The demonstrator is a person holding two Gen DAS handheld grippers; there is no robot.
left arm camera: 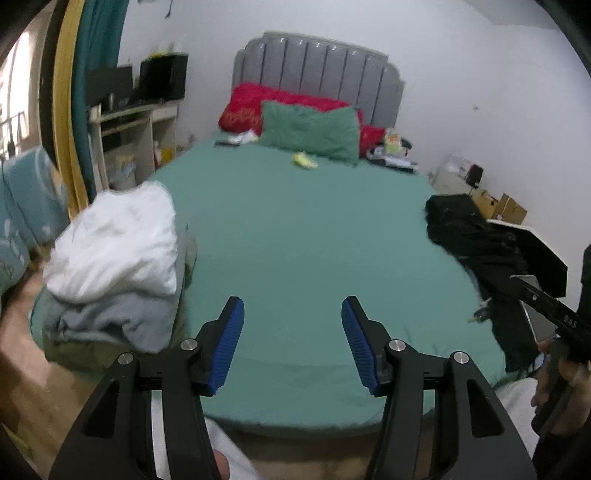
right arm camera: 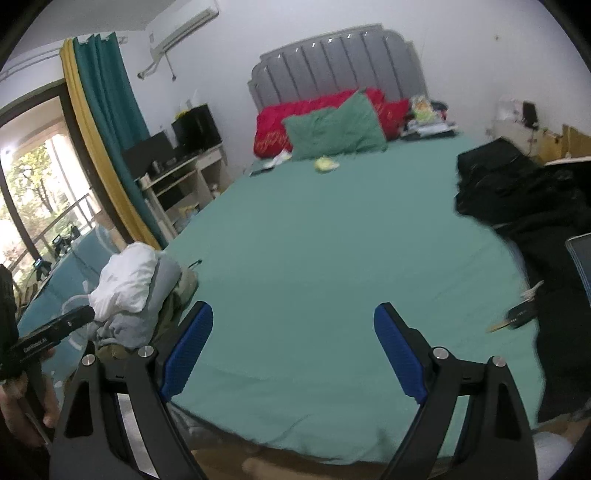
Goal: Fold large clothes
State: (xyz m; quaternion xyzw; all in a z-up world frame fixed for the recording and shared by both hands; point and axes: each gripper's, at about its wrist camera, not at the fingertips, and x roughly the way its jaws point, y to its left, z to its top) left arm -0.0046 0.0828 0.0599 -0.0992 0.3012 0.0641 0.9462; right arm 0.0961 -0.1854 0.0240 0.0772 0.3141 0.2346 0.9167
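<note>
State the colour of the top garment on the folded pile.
White garment; it shows best in the left wrist view.

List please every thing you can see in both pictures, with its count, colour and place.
Folded clothes pile: one, white on pale grey, left edge of bed.
Crumpled black garment: one, black, right edge of bed.
Fitted bed sheet: one, green, middle bare.
Soft green pillow: one, green, at the head end.
Red quilted bedding: one, red, behind the pillow.
Padded grey headboard: one, grey, against the white wall.
Small yellow-green item: one, in front of the pillow.
Teal and yellow curtains: left of the bed.
Wall air conditioner: one, white, upper left.
Left tool: black with blue pads, open, empty.
Right tool: the same, open, empty.
</note>
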